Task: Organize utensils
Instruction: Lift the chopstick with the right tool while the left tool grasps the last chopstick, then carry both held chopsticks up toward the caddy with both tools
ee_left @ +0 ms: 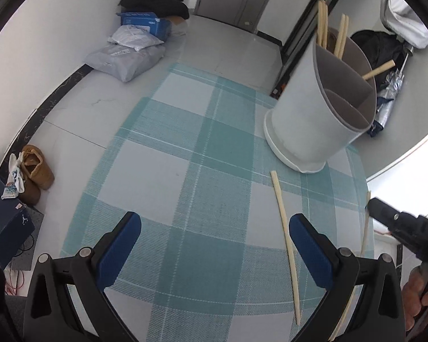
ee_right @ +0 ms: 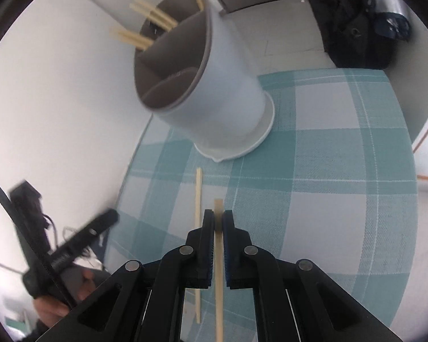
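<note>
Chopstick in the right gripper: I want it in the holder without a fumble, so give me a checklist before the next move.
1. Right gripper shut on the chopstick: ok.
2. Chopstick lies straight along the fingers: ok.
3. Holder stands upright on the cloth: ok.
4. Holder has a free compartment: ok, the near ones look empty.
5. Left gripper open and empty: ok.
6. Spare chopstick reachable on the cloth: ok.
</note>
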`<state>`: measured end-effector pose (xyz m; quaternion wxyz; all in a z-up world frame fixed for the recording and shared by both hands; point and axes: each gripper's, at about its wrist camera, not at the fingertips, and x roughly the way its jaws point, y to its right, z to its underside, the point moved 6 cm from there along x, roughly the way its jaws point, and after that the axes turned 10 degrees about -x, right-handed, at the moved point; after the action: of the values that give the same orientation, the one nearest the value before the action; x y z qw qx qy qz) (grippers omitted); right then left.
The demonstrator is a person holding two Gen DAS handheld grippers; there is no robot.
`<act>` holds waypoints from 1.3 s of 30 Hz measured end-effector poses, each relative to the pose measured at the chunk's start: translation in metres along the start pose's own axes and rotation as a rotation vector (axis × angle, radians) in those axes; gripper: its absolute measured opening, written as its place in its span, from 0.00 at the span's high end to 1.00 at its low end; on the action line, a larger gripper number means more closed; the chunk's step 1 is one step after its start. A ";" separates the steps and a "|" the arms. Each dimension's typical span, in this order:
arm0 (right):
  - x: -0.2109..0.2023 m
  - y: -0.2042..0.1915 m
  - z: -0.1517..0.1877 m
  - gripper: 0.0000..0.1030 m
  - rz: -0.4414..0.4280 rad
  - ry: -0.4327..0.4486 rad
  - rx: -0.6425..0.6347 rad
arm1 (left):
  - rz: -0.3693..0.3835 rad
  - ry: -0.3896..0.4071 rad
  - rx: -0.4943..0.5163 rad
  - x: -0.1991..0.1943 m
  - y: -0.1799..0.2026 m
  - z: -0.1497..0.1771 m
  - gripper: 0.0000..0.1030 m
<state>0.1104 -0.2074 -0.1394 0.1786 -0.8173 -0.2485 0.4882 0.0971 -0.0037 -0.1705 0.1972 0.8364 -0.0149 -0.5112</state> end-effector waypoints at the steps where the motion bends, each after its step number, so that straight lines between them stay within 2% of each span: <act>1: -0.007 0.004 -0.003 0.95 -0.023 0.031 0.024 | -0.011 -0.006 0.026 0.002 0.006 0.000 0.01; 5: -0.024 0.022 -0.009 0.95 -0.067 0.107 0.098 | -0.039 -0.038 0.110 0.015 0.028 -0.004 0.01; 8: -0.035 0.036 -0.016 0.95 -0.096 0.176 0.180 | -0.070 -0.081 0.113 0.030 0.035 -0.008 0.01; 12: -0.058 0.061 -0.018 0.95 -0.037 0.227 0.208 | -0.115 -0.106 0.129 0.050 0.042 -0.013 0.01; 14: -0.060 0.060 -0.020 0.95 -0.006 0.236 0.191 | -0.133 -0.111 0.142 0.055 0.044 -0.013 0.03; 16: -0.057 0.058 -0.022 0.95 0.008 0.237 0.163 | -0.146 -0.114 0.152 0.059 0.047 -0.013 0.11; 18: -0.058 0.052 -0.022 0.95 -0.003 0.237 0.142 | -0.164 -0.134 0.162 0.064 0.048 -0.012 0.30; 19: -0.059 0.049 -0.022 0.95 -0.006 0.238 0.131 | -0.181 -0.112 0.179 0.062 0.049 -0.012 0.33; 20: -0.058 0.046 -0.024 0.95 -0.011 0.240 0.120 | -0.178 -0.112 0.187 0.063 0.051 -0.012 0.42; 22: -0.058 0.043 -0.025 0.95 -0.017 0.251 0.108 | -0.189 -0.105 0.205 0.062 0.055 -0.011 0.51; 24: -0.060 0.039 -0.028 0.95 -0.014 0.262 0.096 | -0.190 -0.095 0.212 0.061 0.058 -0.010 0.72; 25: -0.062 0.038 -0.029 0.95 -0.008 0.270 0.088 | -0.190 -0.097 0.204 0.060 0.058 -0.010 0.76; 26: -0.063 0.037 -0.031 0.95 0.000 0.279 0.081 | -0.187 -0.099 0.192 0.060 0.059 -0.011 0.90; 27: -0.065 0.037 -0.032 0.95 0.006 0.290 0.076 | -0.183 -0.105 0.177 0.060 0.059 -0.011 0.96; 31: -0.075 0.032 -0.036 0.95 0.024 0.333 0.047 | -0.157 -0.097 0.120 0.062 0.057 -0.014 0.97; 34: -0.080 0.027 -0.037 0.95 0.041 0.357 0.020 | -0.124 -0.065 0.039 0.057 0.051 -0.018 0.97; 39: -0.087 0.008 -0.033 0.95 0.095 0.399 -0.074 | -0.053 0.066 -0.027 0.017 0.048 -0.020 0.97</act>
<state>0.1068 -0.2663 -0.0664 0.1707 -0.9147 -0.1872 0.3149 0.1306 -0.0452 -0.1600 0.1949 0.8502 0.0207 -0.4886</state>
